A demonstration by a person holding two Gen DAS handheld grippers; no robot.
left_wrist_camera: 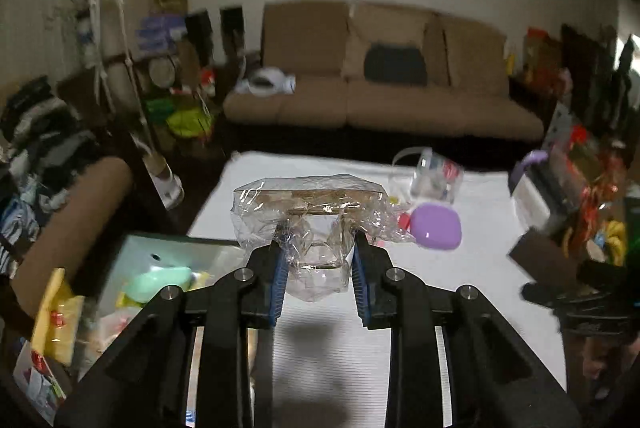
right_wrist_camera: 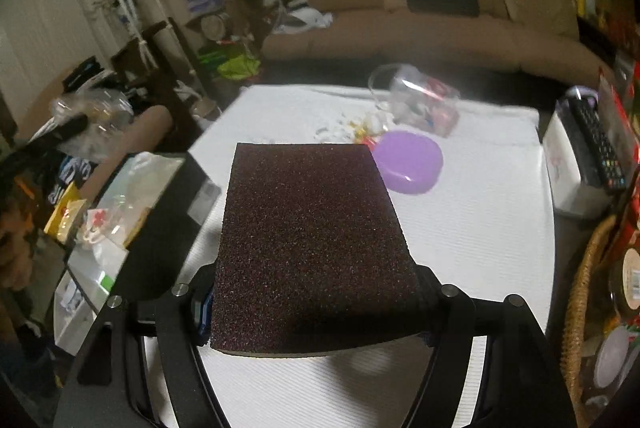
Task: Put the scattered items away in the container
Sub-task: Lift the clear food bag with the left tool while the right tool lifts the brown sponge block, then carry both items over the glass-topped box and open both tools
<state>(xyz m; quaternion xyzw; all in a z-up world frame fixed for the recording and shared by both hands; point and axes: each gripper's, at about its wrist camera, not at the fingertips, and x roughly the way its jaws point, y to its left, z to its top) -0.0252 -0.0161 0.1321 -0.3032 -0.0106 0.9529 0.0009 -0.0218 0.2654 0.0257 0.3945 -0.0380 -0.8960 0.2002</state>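
Observation:
My left gripper (left_wrist_camera: 320, 262) is shut on a crinkled clear plastic packet (left_wrist_camera: 308, 204) with something brown inside, held in the air above the white table. My right gripper (right_wrist_camera: 316, 308) is shut on a flat dark maroon sponge block (right_wrist_camera: 308, 236) that hides most of its fingers. The container, a dark-walled box (right_wrist_camera: 168, 228) with a pale inside (left_wrist_camera: 160, 252), stands at the table's left edge and holds several small items. On the table farther out lie a purple case (right_wrist_camera: 412, 162) and a tipped clear tub (right_wrist_camera: 420, 100), with small white and red bits (right_wrist_camera: 352, 130) scattered beside them.
A white cloth covers the table (right_wrist_camera: 480, 228). A remote control (right_wrist_camera: 596, 144) lies on a white box at the right edge, and a wicker basket (right_wrist_camera: 584, 288) stands below it. A brown sofa (left_wrist_camera: 380, 76) is behind the table. Clutter fills the floor on the left.

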